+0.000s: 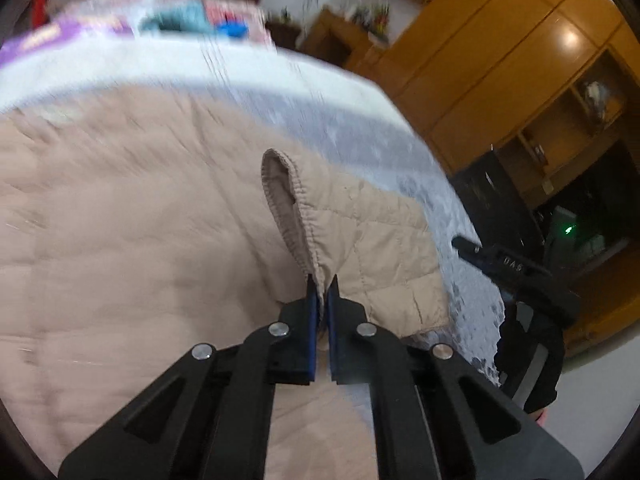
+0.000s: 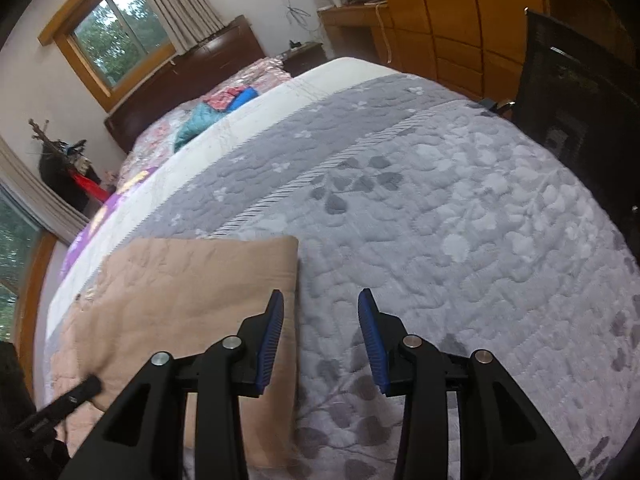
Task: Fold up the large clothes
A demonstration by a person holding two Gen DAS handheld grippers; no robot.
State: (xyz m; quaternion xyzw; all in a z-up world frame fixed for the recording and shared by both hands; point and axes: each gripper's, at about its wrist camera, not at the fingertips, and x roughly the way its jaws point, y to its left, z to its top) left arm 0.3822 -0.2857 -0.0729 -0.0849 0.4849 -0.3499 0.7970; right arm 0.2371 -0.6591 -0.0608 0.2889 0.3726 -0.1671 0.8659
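- Left gripper (image 1: 322,284): clenched on elastic cuff (image 1: 280,196) of beige quilted jacket (image 1: 120,220).
- Right gripper (image 2: 320,340): jaws spread wide, gripping nothing, above grey bedspread (image 2: 460,220).
- Jacket: flat on bedspread, just left of right gripper.

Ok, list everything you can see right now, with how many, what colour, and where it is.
Beige quilted jacket: one, beige, spread on the bed; its elastic cuff is pinched and lifted.
Grey floral quilted bedspread: one, grey, covering the bed.
Teal garment: one, teal, far end of the bed.
Wooden wardrobe: one, honey-brown, beyond the bed.
Wood-framed window: one, brown frame, far wall.
Black chair: one, black, right of the bed.
Left gripper: one, black with blue pads, shut on the cuff.
Right gripper: one, black with blue pads, open above the bedspread.
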